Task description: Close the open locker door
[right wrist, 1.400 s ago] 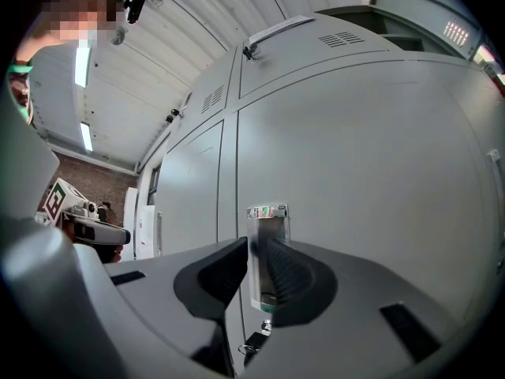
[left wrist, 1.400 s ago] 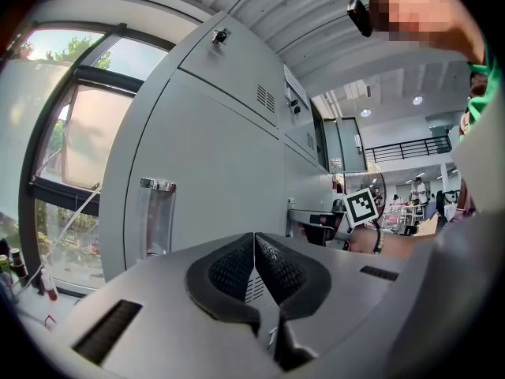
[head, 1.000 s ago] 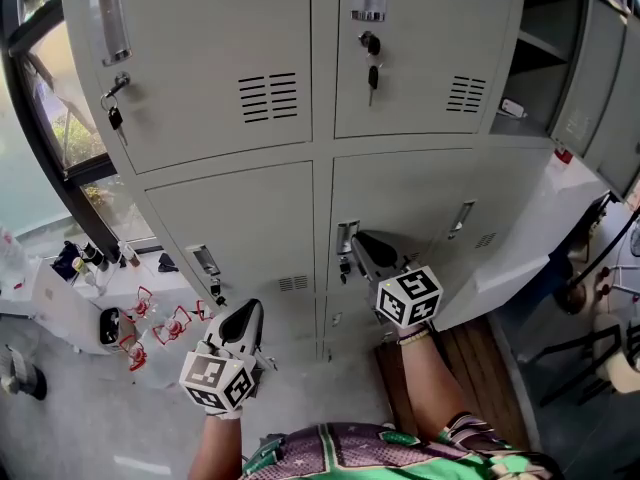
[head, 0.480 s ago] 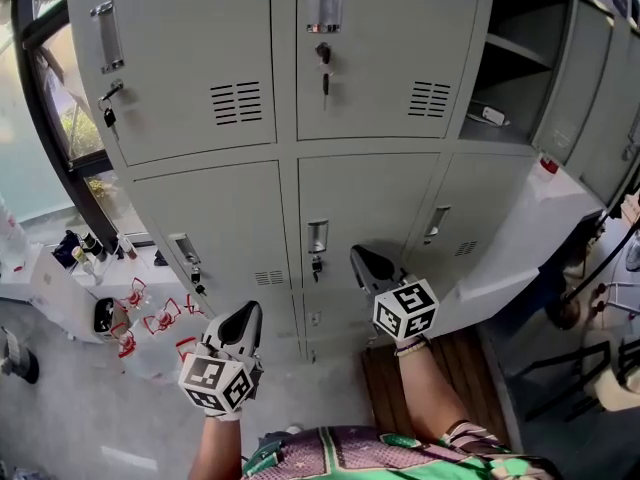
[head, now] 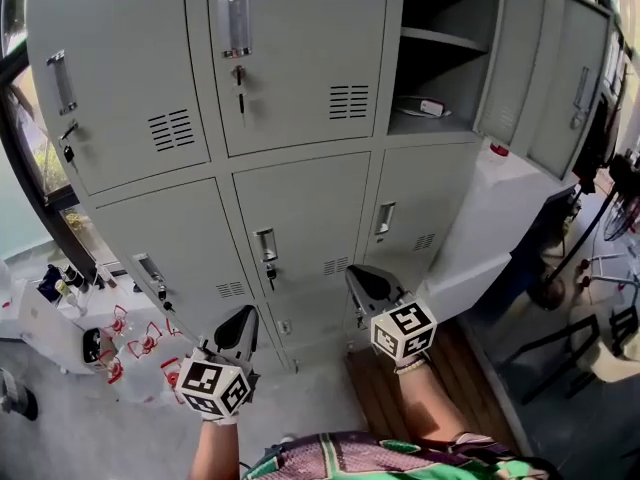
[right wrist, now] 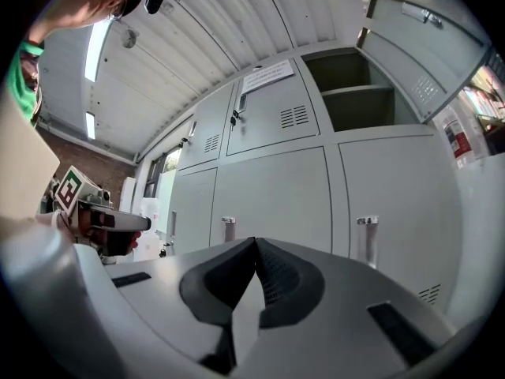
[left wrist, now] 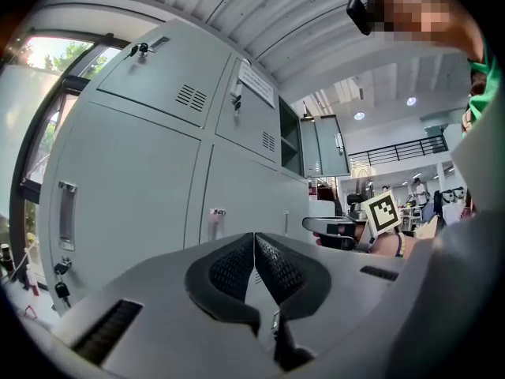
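Note:
The grey locker bank fills the head view. Its upper right compartment [head: 440, 68] stands open, with a shelf and a small white item [head: 432, 108] inside. Its door [head: 510, 58] is swung out to the right. The right gripper view shows the same door [right wrist: 422, 50] high at the right. My left gripper [head: 245, 315] is shut and empty, low down in front of the bottom lockers. My right gripper [head: 356, 272] is also shut and empty, level before a lower locker, well below the open door. The pads meet in both gripper views: left gripper [left wrist: 254, 235], right gripper [right wrist: 256, 241].
Keys [head: 240, 76] hang in several closed locker doors. A white slab [head: 500, 218] leans out below the open locker. On the floor at the left are a white box [head: 60, 318] and red-handled clutter [head: 110, 343], by a window. Chairs [head: 590, 338] stand at the right.
Both grippers have moved right along the locker fronts and stay low. The open locker has come further into the head view. The jaws look shut throughout.

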### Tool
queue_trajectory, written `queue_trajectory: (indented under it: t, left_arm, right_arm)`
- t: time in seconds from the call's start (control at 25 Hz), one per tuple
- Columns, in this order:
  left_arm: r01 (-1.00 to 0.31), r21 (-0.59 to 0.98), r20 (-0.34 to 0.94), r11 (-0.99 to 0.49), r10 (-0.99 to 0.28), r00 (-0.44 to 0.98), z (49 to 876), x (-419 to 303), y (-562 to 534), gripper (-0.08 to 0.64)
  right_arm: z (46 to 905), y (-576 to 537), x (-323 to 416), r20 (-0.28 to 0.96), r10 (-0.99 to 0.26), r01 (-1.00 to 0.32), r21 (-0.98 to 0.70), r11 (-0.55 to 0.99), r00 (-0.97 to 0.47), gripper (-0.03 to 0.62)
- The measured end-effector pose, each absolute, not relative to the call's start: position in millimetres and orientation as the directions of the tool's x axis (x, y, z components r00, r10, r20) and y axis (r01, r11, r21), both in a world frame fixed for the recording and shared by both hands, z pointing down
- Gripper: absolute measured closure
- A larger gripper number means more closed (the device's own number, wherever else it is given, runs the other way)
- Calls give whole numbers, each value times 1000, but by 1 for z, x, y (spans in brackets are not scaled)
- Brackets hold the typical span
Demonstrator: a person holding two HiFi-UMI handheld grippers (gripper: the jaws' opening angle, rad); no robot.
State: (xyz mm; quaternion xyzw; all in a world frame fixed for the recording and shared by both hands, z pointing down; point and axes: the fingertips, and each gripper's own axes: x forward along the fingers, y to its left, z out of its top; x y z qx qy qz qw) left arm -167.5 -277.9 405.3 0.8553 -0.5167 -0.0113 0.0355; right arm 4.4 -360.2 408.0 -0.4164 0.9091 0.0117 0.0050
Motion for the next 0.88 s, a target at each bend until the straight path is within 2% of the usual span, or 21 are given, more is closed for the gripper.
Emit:
queue_trajectory:
  t: [0.88]
  left_arm:
    - [-672, -14, -31, -741, -671, 741, 368, 19, -303, 537]
  right_arm:
    - [379, -280, 222, -103, -941, -946, 4, 325, -324, 586]
